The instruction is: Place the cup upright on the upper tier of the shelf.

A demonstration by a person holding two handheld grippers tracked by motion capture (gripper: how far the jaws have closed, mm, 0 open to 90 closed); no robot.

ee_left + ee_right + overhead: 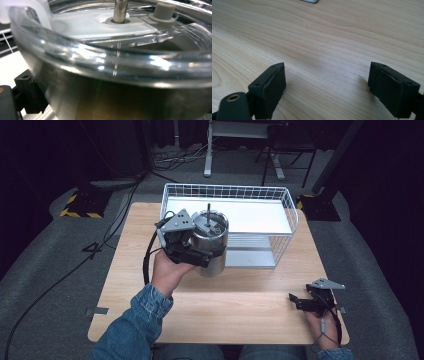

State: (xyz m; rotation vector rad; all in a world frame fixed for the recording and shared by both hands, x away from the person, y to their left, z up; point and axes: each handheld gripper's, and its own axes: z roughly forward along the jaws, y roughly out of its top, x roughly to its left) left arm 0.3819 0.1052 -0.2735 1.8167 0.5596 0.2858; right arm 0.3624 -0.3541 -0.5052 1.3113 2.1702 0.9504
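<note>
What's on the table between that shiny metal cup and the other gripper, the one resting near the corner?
Nothing: in the high view, only bare wooden table lies between the metal cup and the right gripper.

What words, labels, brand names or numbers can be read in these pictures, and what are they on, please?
None can be read.
Steel tumbler and its clear lid: no print shows.
Wire basket, wooden table, both hand-held grippers: unmarked.

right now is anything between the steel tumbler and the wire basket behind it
Only the basket's own front wire wall. The left gripper holds the steel tumbler just in front of the wire basket, and the basket floor looks bare. The tumbler would have to clear the rim.
</note>
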